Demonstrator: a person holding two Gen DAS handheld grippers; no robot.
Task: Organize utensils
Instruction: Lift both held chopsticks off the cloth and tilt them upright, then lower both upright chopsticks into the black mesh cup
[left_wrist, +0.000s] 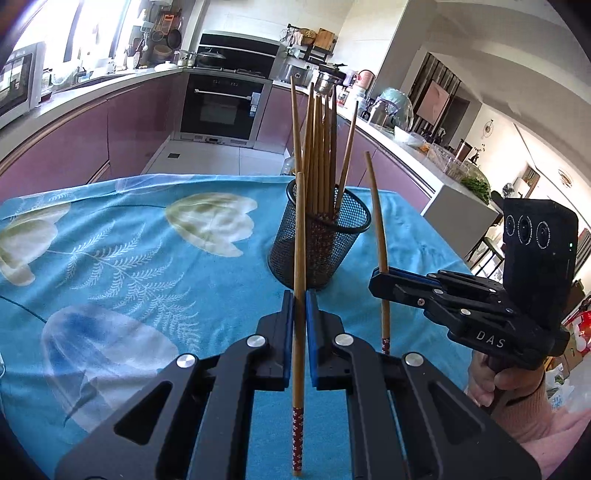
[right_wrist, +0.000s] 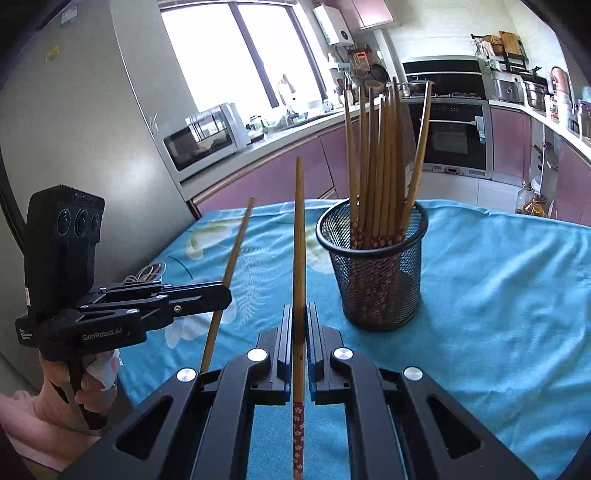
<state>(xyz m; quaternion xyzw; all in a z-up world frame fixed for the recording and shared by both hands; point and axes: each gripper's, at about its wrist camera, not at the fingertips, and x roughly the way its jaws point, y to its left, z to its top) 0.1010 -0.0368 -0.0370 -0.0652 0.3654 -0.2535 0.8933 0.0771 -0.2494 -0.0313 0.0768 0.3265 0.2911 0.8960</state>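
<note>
Two claws each clamp one chopstick upright: the left claw on its chopstick, the right claw on another chopstick. Ahead, the mesh cup of chopsticks stands on the blue-clothed table, nothing between.

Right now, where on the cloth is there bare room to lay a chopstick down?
Free: the blue cloth right of the mesh holder, and the flowered stretch left of it in the left wrist view. Crowded: inside the holder, packed with chopsticks.
</note>
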